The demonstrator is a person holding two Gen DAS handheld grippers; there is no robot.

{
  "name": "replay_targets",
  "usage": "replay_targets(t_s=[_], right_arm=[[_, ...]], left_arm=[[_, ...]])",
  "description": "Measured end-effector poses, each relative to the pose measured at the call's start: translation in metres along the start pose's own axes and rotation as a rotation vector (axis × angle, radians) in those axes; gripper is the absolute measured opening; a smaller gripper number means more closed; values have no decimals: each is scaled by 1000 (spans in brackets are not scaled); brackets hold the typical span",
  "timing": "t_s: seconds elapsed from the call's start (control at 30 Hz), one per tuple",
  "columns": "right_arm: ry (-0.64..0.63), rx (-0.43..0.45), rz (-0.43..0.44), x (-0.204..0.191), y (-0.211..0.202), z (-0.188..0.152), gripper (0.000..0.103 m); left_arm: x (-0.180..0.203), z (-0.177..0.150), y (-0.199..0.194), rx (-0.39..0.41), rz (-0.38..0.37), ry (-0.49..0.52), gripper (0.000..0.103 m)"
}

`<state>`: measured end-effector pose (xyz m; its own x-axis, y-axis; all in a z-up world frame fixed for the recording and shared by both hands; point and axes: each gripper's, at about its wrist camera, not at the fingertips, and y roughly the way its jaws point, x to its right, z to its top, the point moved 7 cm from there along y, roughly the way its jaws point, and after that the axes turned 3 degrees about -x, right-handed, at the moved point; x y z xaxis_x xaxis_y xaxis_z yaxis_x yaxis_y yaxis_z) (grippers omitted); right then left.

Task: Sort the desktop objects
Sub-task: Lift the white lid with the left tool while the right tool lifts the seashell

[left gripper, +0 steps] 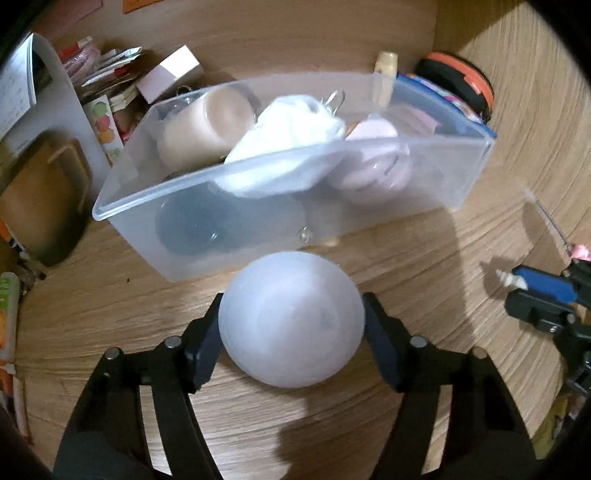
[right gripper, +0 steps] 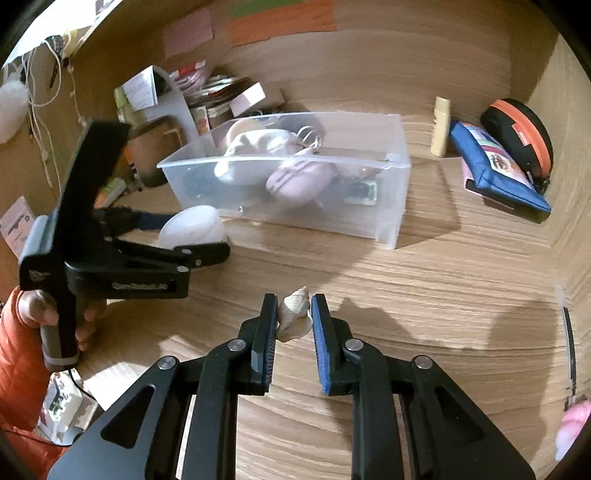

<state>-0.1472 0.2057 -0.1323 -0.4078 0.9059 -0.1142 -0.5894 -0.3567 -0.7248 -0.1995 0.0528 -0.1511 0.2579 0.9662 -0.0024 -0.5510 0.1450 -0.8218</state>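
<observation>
Gripping a frosted white ball (left gripper: 291,319) in my left gripper (left gripper: 291,325), I hold it just before the clear plastic bin (left gripper: 436,173) near the wooden desk's (right gripper: 443,280) back edge. My right gripper (right gripper: 294,314), narrowly open, closes on a small seashell (right gripper: 294,314) above the desk's middle. By the back right corner lie a blue pouch (right gripper: 495,173) and an orange-rimmed black case (right gripper: 524,129). Coloured notes (right gripper: 280,18) line the wooden back panel.
</observation>
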Motion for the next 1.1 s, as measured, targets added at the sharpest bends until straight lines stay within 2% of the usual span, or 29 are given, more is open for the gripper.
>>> replay_targets(t_s=[0.07,0.2,0.63,1.1], right_arm=[[2,6,4,1,0,2,17],[2,15,16,3,-3,2,17],[-20,74,21,-5,-18,26,17],[-62,177,5,-17,-44,70,17]], left_arm=[[0,0,0,0,6,5,65],[0,0,-1,7,18,-4,65],[4,-10,-48,150,54,-6,65],[-24,14,-112,300,42,-66,65]])
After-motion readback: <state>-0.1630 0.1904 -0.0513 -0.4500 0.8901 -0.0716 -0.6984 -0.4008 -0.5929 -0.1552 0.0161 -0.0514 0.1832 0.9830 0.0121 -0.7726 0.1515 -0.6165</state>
